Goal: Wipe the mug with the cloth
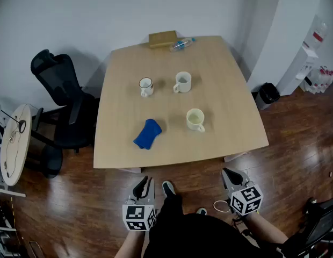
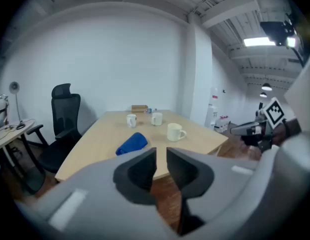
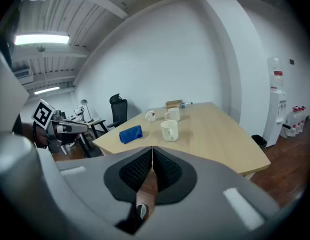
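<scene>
On the wooden table (image 1: 231,95) lies a crumpled blue cloth (image 1: 148,134) (image 2: 132,143) (image 3: 130,134) near the front left. A cream mug (image 1: 195,119) (image 2: 175,132) (image 3: 169,130) stands to its right. Farther back stand a white mug (image 1: 182,82) and a dark-rimmed white mug (image 1: 146,86). Both grippers hang over the floor in front of the table, well short of it. My left gripper (image 1: 144,183) (image 2: 161,151) is open by a narrow gap, with nothing in it. My right gripper (image 1: 229,173) (image 3: 152,149) is shut with its tips touching, empty.
A cardboard box (image 1: 163,38) and a plastic bottle (image 1: 182,44) lie at the table's far edge. A black office chair (image 1: 64,90) and a round side table (image 1: 13,144) stand at the left. A black bin (image 1: 267,94) sits at the right.
</scene>
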`<control>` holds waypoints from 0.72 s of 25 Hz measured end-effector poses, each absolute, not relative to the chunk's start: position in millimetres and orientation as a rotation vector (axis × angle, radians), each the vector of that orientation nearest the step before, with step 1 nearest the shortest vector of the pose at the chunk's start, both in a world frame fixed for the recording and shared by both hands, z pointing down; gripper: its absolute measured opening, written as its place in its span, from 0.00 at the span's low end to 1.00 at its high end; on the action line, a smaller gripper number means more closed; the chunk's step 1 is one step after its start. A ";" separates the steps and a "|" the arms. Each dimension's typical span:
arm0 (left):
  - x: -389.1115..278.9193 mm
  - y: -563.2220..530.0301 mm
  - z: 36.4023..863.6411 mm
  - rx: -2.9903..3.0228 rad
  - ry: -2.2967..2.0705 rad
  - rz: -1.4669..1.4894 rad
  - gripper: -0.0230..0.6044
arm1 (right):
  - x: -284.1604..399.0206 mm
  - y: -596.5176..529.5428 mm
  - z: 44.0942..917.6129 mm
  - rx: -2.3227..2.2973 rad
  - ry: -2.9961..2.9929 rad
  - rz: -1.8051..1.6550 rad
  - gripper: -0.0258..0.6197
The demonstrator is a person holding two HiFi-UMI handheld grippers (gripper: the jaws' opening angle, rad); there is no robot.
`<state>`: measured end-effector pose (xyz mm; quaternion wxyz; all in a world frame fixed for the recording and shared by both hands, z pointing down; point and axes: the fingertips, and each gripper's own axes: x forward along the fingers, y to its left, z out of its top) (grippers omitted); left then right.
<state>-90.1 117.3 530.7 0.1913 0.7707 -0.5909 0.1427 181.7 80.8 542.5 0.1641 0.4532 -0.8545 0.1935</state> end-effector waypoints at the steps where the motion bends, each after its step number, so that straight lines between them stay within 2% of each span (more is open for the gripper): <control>1: -101.2 104.0 530.2 2.180 -1.652 0.416 0.14 | 169.9 68.8 543.4 1.284 -2.433 0.550 0.05; 4: -131.4 61.0 529.1 2.219 -1.614 0.459 0.22 | 136.5 28.0 545.2 1.258 -2.421 0.529 0.08; 8: -153.4 10.4 528.1 2.258 -1.535 0.494 0.28 | 115.1 -25.5 556.5 1.240 -2.343 0.487 0.21; 18: -170.6 -36.7 539.7 2.182 -1.510 0.559 0.28 | 96.2 -110.6 655.9 1.179 -2.123 0.568 0.28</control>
